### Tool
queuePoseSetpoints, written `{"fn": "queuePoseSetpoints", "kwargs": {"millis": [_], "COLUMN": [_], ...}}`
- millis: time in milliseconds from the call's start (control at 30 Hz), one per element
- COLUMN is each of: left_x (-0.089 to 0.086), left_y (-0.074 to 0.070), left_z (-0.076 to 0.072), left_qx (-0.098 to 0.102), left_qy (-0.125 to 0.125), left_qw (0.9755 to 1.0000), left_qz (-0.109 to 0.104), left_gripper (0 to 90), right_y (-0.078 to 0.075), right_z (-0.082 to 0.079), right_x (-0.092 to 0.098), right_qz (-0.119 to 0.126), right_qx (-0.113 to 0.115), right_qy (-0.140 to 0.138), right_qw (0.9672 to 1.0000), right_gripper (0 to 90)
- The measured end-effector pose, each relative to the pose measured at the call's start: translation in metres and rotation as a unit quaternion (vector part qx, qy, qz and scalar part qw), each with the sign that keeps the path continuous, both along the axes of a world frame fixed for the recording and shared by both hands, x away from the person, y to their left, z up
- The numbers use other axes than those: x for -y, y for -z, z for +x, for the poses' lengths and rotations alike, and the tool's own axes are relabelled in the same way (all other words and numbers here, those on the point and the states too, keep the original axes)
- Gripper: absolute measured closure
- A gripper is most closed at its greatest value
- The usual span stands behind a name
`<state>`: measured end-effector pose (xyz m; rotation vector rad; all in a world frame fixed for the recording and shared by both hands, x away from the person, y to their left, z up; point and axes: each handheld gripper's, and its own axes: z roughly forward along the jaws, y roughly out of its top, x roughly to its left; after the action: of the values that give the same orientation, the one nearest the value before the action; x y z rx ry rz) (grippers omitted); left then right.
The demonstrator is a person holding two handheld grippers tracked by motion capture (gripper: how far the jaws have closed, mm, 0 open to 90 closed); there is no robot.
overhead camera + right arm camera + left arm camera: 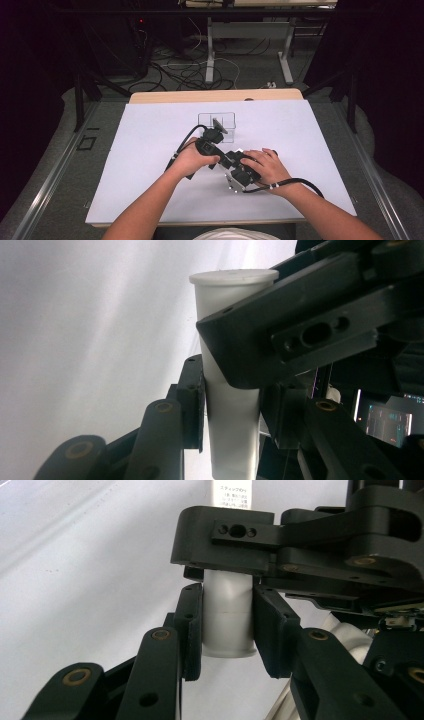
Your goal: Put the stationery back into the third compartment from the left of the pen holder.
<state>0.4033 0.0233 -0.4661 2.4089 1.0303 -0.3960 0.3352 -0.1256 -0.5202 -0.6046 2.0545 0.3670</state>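
Both grippers grasp one white tube above the worktop: the left gripper near its flared end, the right gripper lower on its body. It looks like a two-handed pull or twist; next comes a steady pull along the tube's long axis, running between the two hands.

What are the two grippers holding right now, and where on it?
Both clamp one white tube: left gripper near one end, right gripper around its middle.
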Motion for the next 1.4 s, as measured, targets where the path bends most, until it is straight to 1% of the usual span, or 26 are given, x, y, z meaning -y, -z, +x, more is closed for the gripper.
{"fn": "queuePoseSetpoints", "kwargs": {"millis": [67,133,267,333,400,467,500,533,600,667,700,733,800,833,933,967,1000,1033,1067,1133,1200,1233,1267,1300,1367,1400], "left_x": [0.0,0.001,0.001,0.001,0.001,0.0,0.0,0.0,0.0,-0.001,-0.001,-0.002,-0.003,-0.005,-0.01,-0.013,-0.015,-0.019,-0.023,-0.034,-0.045,-0.05,-0.056,-0.061,-0.07,-0.075], "left_y": [0.0,0.0,0.0,0.0,0.0,0.0,0.0,0.0,0.0,-0.001,-0.002,-0.002,-0.004,-0.005,-0.009,-0.01,-0.012,-0.013,-0.014,-0.016,-0.017,-0.017,-0.017,-0.016,-0.012,-0.011], "left_z": [0.0,0.0,0.0,0.0,0.0,0.0,0.0,0.0,0.0,0.0,0.0,0.0,-0.002,-0.002,-0.004,-0.005,-0.006,-0.006,-0.006,-0.007,-0.006,-0.006,-0.005,-0.005,-0.005,-0.004], "left_qx": [0.0,-0.002,-0.001,0.0,0.002,0.001,-0.001,-0.001,0.003,0.005,0.005,0.009,0.01,0.013,0.024,0.03,0.036,0.043,0.053,0.061,0.079,0.087,0.094,0.101,0.112,0.121], "left_qy": [0.0,-0.002,-0.003,-0.003,-0.002,-0.004,-0.006,-0.008,-0.009,-0.015,-0.021,-0.02,-0.024,-0.022,-0.034,-0.039,-0.046,-0.051,-0.053,-0.066,-0.081,-0.09,-0.095,-0.109,-0.127,-0.131], "left_qw": [1.0,1.0,1.0,1.0,1.0,1.0,1.0,1.0,0.9999,0.9998,0.9996,0.9996,0.9995,0.9995,0.9987,0.9982,0.9975,0.9969,0.9961,0.9946,0.9918,0.9903,0.9894,0.9873,0.9841,0.9828], "left_qz": [-0.001,0.0,0.0,0.0,-0.001,-0.003,-0.004,-0.005,-0.006,-0.014,-0.017,-0.018,-0.018,-0.019,-0.03,-0.034,-0.039,-0.042,-0.047,-0.052,-0.06,-0.059,-0.056,-0.057,-0.056,-0.049], "left_gripper": [66.9,66.9,66.9,66.8,66.7,66.6,66.5,66.4,66.2,63.7,61.9,60.1,58.6,57.0,52.4,50.7,48.6,46.2,45.0,43.9,42.2,41.5,41.0,40.5,39.3,39.1], "right_y": [0.0,0.001,0.001,0.001,0.002,0.002,0.002,0.001,0.001,0.001,0.001,0.001,0.002,0.002,0.002,0.003,0.003,0.003,0.003,0.003,0.003,0.003,0.003,0.002,0.003,0.002], "right_z": [0.0,0.001,0.001,0.001,0.002,0.002,0.002,0.001,0.002,0.002,0.002,0.002,0.002,0.003,0.004,0.004,0.004,0.005,0.005,0.006,0.007,0.007,0.007,0.009,0.009,0.01], "right_x": [0.0,0.0,0.0,0.0,0.0,0.0,0.0,0.0,0.0,0.001,0.0,0.0,-0.001,-0.001,-0.001,-0.001,-0.001,-0.001,-0.001,-0.001,-0.001,-0.002,-0.002,-0.003,-0.003,-0.004], "right_qz": [-0.004,-0.002,-0.008,-0.006,-0.002,-0.003,-0.003,-0.008,-0.006,-0.005,-0.006,-0.007,-0.008,-0.009,-0.007,-0.003,-0.006,-0.002,-0.007,-0.003,0.0,0.001,0.002,0.0,0.012,0.016], "right_qx": [-0.001,0.003,0.005,0.007,0.011,0.011,0.008,0.006,0.007,0.005,0.005,0.003,0.006,0.005,0.003,0.004,0.003,0.006,0.003,0.001,0.002,0.0,-0.004,-0.002,-0.01,-0.008], "right_qy": [0.0,-0.003,-0.005,-0.005,-0.011,-0.011,-0.005,-0.003,-0.004,-0.005,-0.01,-0.01,-0.011,-0.011,-0.009,-0.009,-0.007,-0.009,-0.007,-0.003,-0.003,-0.003,0.0,-0.005,0.003,-0.001], "right_qw": [1.0,1.0,0.9999,0.9999,0.9999,0.9999,1.0,0.9999,1.0,1.0,0.9999,0.9999,0.9999,0.9999,0.9999,1.0,1.0,0.9999,0.9999,1.0,1.0,1.0,1.0,1.0,0.9999,0.9998], "right_gripper": [65.6,65.9,67.0,67.3,67.4,67.5,67.6,67.6,67.6,67.7,67.7,67.7,67.7,67.7,67.7,67.7,67.7,67.7,67.7,67.7,67.7,67.7,67.7,67.7,67.7,67.7]}}
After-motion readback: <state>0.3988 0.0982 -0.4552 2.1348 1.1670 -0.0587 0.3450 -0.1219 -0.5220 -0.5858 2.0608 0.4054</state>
